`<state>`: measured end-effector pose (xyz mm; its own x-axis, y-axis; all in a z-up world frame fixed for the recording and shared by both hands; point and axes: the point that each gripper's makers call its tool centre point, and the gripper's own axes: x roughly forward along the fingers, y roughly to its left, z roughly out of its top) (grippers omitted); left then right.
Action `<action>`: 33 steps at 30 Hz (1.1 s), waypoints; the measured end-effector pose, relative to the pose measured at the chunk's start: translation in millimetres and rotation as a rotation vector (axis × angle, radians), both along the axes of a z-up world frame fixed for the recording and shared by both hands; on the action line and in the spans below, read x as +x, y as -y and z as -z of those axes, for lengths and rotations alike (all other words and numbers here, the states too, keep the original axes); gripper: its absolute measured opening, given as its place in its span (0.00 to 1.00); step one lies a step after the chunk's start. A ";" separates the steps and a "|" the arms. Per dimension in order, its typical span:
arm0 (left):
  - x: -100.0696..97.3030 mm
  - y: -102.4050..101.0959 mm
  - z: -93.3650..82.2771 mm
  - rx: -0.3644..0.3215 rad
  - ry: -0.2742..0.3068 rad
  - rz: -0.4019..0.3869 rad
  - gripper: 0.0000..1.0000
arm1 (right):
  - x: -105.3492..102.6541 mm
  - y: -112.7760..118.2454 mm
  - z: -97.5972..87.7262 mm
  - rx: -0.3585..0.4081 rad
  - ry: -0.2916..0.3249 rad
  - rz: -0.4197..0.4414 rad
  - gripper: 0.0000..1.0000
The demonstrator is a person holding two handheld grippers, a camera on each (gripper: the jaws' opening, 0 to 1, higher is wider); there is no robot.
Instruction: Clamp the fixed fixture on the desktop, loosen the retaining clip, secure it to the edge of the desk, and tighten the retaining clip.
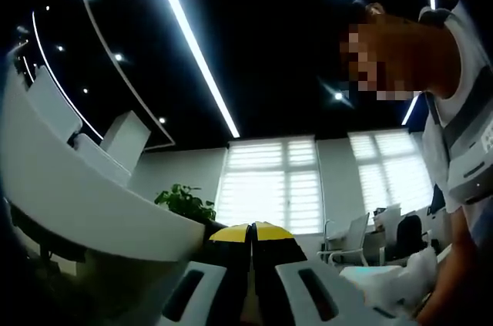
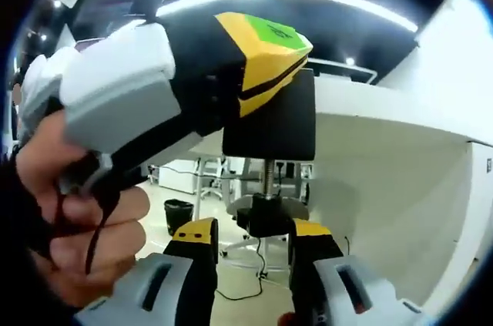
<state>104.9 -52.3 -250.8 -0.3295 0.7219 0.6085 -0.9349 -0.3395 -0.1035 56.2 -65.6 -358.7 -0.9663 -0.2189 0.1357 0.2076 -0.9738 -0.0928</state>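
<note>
Fixture (image 2: 269,126) sits under the desk edge (image 2: 385,122), held by my left gripper (image 2: 231,56), whose jaws look closed in its own view. My right gripper (image 2: 262,253) straddles the knob (image 2: 266,222), contact uncertain. I judge it rigid, light; grip the knob.

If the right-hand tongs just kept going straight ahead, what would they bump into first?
The right tongs already flank the clamp's black knob on its threaded screw. Going on, they would likely meet the black clamp block above it, held by the left tongs, though depth is hard to judge.
</note>
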 end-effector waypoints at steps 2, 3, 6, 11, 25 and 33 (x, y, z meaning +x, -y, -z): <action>0.0 -0.2 0.1 -0.003 -0.001 -0.001 0.02 | -3.2 -3.9 0.4 0.002 0.000 0.010 0.27; 0.1 -0.3 0.1 -0.005 -0.001 -0.001 0.02 | -4.6 -5.7 0.9 0.006 0.002 0.012 0.26; 0.2 -0.4 0.2 -0.005 -0.002 -0.001 0.02 | -4.5 -6.0 1.3 0.007 0.006 -0.019 0.26; 0.2 0.0 0.0 -0.001 -0.001 0.002 0.02 | -0.9 -3.0 3.2 0.024 0.003 -0.118 0.22; 0.4 0.6 0.3 -0.005 0.002 0.001 0.02 | -9.0 -2.0 14.1 -0.005 0.039 -0.250 0.23; 0.2 0.4 0.3 -0.005 0.004 -0.002 0.02 | -10.0 -9.0 7.1 -0.046 0.044 -0.186 0.36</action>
<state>105.1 -52.7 -251.1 -0.3334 0.7245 0.6032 -0.9338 -0.3418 -0.1056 46.2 -56.6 -365.8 -0.9148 -0.3890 0.1086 0.3875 -0.9212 -0.0357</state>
